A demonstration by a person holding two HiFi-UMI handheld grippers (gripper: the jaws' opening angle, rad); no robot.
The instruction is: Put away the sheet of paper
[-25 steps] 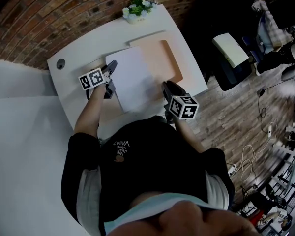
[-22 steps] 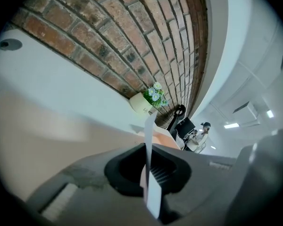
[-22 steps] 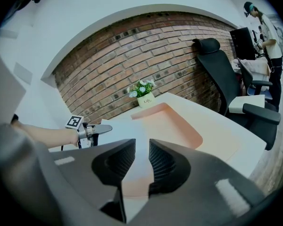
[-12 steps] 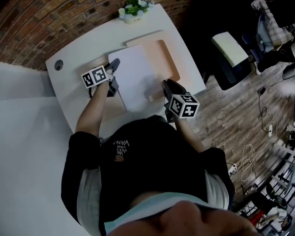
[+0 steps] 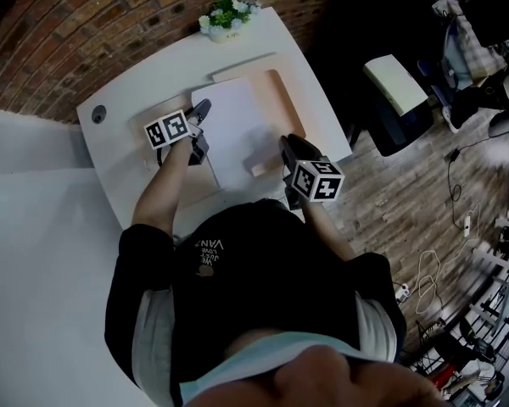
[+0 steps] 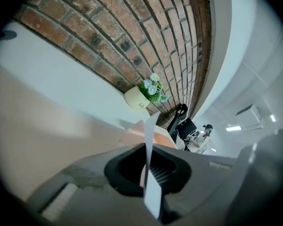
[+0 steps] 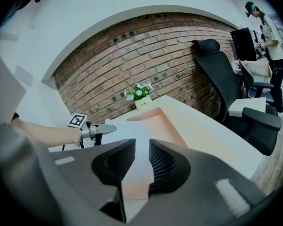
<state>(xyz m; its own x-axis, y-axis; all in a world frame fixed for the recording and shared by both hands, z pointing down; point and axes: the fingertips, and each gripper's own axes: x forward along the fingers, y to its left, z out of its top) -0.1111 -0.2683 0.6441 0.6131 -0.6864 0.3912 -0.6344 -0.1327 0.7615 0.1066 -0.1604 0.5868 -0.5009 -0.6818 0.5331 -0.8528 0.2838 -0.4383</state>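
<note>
White sheet of paper (image 5: 235, 127) pinched in left tongs (image 6: 148, 171); right tongs (image 7: 140, 150) slightly apart.

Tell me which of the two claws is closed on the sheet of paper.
The left claw: its jaws are shut on the sheet of paper, pinching its edge. The right claw has its jaws apart.

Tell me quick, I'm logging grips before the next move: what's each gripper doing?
Left gripper: closed on the edge of the sheet of paper.
Right gripper: open, jaws apart, nothing gripped.
</note>
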